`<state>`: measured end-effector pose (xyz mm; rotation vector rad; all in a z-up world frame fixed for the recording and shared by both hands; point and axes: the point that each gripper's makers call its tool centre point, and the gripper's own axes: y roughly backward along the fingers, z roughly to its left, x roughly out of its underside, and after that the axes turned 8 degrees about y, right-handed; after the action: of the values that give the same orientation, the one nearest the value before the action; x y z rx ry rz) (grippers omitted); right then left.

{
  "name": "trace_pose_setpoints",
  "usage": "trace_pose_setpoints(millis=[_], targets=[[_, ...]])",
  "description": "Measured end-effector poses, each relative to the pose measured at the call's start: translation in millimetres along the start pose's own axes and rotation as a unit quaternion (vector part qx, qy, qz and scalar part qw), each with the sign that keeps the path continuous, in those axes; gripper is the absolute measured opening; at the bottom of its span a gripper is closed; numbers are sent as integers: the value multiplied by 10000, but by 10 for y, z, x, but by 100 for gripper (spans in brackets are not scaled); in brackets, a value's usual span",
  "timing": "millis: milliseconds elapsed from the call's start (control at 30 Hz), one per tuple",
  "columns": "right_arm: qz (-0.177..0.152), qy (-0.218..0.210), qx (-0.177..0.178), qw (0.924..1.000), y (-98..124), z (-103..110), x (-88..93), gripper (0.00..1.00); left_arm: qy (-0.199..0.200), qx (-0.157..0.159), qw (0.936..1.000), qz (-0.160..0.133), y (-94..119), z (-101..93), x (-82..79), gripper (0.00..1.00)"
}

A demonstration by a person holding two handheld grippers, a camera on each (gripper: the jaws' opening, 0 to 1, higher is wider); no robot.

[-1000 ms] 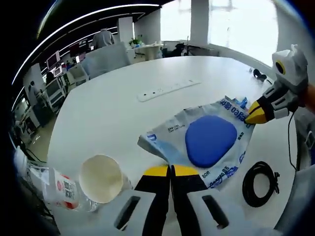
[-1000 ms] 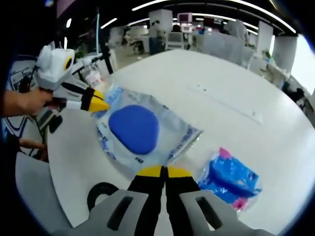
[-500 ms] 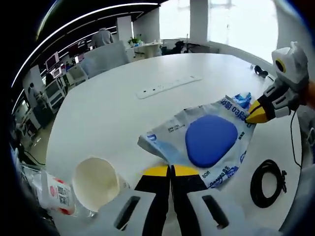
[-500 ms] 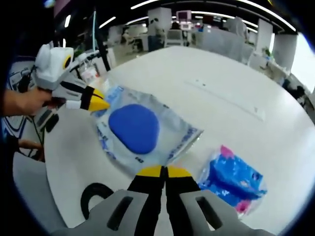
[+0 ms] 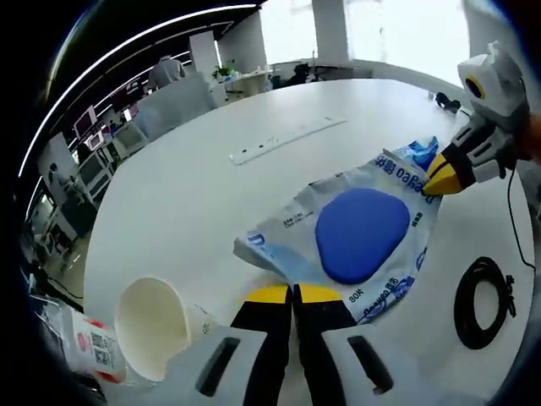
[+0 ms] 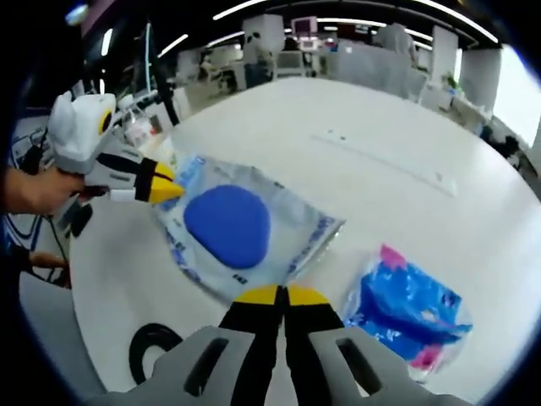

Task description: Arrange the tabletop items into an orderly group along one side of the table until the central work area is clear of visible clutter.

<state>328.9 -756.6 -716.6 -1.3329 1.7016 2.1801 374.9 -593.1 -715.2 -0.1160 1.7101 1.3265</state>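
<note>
My left tongs (image 5: 292, 293) low over the white desk (image 5: 186, 186), clenched on the near edge of the clear bag with a blue pad (image 5: 359, 233), my right tongs (image 6: 274, 295) clenched on its opposite edge

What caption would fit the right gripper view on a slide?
Both claws, left and right, pinch a clear bag holding a blue pad.

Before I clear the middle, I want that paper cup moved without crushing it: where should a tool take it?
The paper cup lies tipped on its side, its open mouth facing the left tool. Grip the rim wall lightly, one jaw inside the mouth, coming in from the open side.
</note>
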Motion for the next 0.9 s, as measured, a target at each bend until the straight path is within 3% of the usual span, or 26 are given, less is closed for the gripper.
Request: trace_pose_setpoints(millis=[367, 767, 900], targets=[[148, 29, 196, 9997, -168, -67, 54, 0, -345, -56, 9993, 104, -139, 30, 42, 1], [81, -183, 341, 9992, -204, -153, 31, 0, -358, -204, 9991, 15, -208, 75, -21, 3], [57, -13, 459, 9989, -218, -171, 17, 0, -349, -270, 9990, 16, -227, 88, -39, 5]])
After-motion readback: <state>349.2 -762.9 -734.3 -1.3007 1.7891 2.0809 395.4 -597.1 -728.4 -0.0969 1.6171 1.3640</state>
